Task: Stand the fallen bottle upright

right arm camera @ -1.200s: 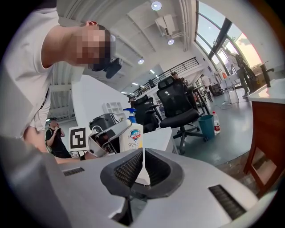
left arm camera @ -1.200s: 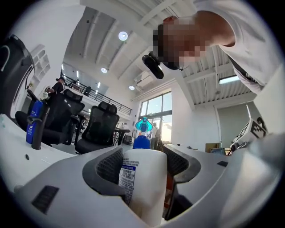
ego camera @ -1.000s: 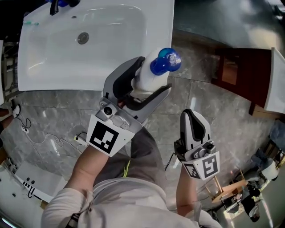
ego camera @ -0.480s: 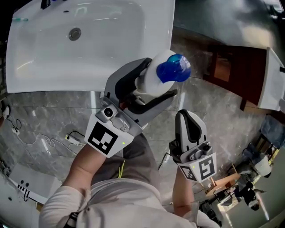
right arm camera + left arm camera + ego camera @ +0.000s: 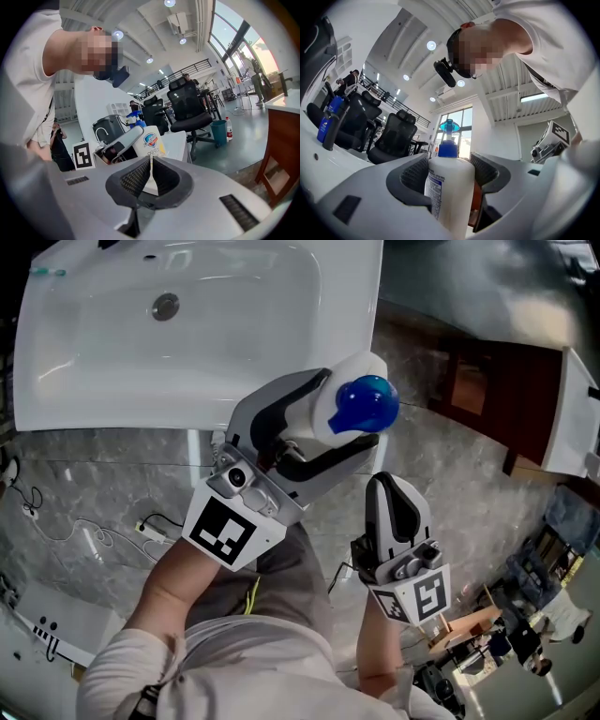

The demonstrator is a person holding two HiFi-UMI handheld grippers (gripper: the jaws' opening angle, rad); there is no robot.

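My left gripper (image 5: pixel 339 413) was clamped mid-body on the pump bottle (image 5: pixel 449 187), whose stiff, smooth plastic likely slips. My right gripper (image 5: pixel 150 174) was closed, empty.

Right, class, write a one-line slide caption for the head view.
Left gripper clamps a white bottle with a blue cap near the sink; right gripper shut and empty.

Smooth white plastic on the bottle (image 5: pixel 317 416), glossy blue cap (image 5: pixel 366 404). The sink (image 5: pixel 103 362) is glossy white, ceramic-looking; the floor (image 5: pixel 84 465) is polished grey stone. Matt grey plastic on the left gripper (image 5: pixel 347 413), ribbed black pads (image 5: pixel 414 174).
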